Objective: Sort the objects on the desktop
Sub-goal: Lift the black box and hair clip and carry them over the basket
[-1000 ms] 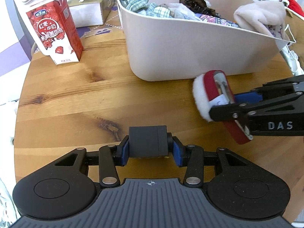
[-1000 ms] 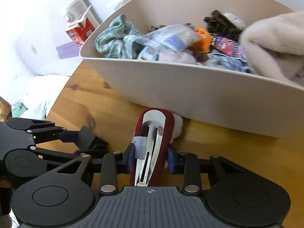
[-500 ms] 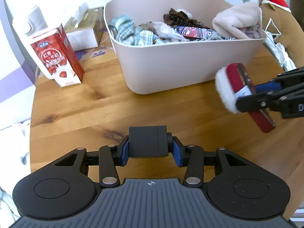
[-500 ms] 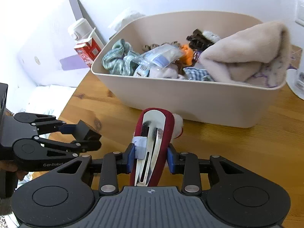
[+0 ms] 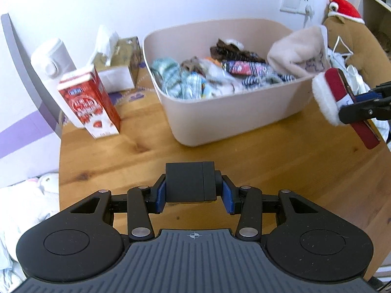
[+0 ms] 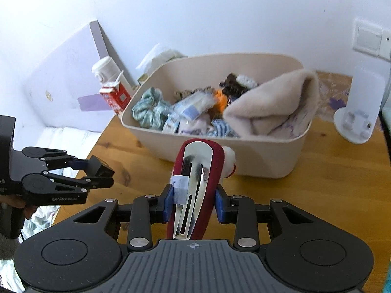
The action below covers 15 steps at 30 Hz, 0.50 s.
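My left gripper (image 5: 193, 196) is shut on a small dark grey box (image 5: 190, 182), held above the wooden table (image 5: 268, 161). My right gripper (image 6: 194, 202) is shut on a red hair clip (image 6: 198, 173) with white fluff and a metal snap. The clip (image 5: 337, 95) also shows at the right edge of the left wrist view, level with the front right corner of the beige bin (image 5: 232, 119). The bin (image 6: 266, 156) holds socks, packets, a dark claw clip and a folded beige cloth (image 6: 276, 107). In the right wrist view my left gripper (image 6: 102, 174) with the box hangs at the left.
A red milk carton (image 5: 90, 102), a white bottle (image 5: 52, 57) and a tissue box (image 5: 117, 66) stand left of the bin. A white holder (image 6: 359, 112) stands at the right. A chair with a plush toy (image 5: 344, 7) is beyond the table's right edge. White bedding (image 5: 22, 210) lies left.
Both grippers have risen with their loads, so the bin's contents now show from above. The right gripper with the clip has drifted rightward and up beside the bin.
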### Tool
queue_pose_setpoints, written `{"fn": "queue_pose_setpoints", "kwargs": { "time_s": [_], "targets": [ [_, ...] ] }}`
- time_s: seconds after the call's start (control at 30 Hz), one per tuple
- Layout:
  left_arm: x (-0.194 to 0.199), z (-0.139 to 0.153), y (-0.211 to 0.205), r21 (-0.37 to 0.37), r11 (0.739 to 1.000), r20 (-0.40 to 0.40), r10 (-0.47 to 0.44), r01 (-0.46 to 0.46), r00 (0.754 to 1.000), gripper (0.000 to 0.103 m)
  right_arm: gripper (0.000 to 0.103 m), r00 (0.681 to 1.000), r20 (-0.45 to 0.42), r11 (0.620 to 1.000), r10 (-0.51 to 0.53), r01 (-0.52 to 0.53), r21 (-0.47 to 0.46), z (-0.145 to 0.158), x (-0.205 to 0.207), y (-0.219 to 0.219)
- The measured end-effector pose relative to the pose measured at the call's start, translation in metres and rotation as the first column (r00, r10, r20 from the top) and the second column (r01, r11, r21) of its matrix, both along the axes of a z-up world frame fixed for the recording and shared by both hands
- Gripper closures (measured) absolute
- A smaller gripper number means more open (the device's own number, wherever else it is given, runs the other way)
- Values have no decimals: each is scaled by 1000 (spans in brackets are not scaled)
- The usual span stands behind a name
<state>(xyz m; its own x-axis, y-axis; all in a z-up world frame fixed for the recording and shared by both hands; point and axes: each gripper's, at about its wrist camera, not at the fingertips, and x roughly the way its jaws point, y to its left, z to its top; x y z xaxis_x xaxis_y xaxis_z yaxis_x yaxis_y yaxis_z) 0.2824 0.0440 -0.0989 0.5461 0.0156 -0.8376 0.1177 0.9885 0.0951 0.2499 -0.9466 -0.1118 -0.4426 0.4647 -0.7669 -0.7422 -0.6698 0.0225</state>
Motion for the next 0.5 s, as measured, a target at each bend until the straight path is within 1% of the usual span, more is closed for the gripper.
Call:
{"fn": "queue_pose_setpoints", "kwargs": {
  "time_s": [0.03,0.07,0.27,0.5],
  "targets": [
    [1,4,0,3,1000,8,-9,9,1000,58,71,1000,-3,1000,1,-1,9,4,1,0],
    [3,8,0,7,947,20,-320,320,947,58,71,1000,-6,1000,1,-1,18,8,2,1],
    [17,32,-5,8,942,67,-334,335,940,58,71,999,-35,997,9,-6,73,37,7,6],
    [33,57,-17,37,922,127,-386,385,914,58,71,999,-40,990,32,-26,139,64,2,14]
  ]
}}
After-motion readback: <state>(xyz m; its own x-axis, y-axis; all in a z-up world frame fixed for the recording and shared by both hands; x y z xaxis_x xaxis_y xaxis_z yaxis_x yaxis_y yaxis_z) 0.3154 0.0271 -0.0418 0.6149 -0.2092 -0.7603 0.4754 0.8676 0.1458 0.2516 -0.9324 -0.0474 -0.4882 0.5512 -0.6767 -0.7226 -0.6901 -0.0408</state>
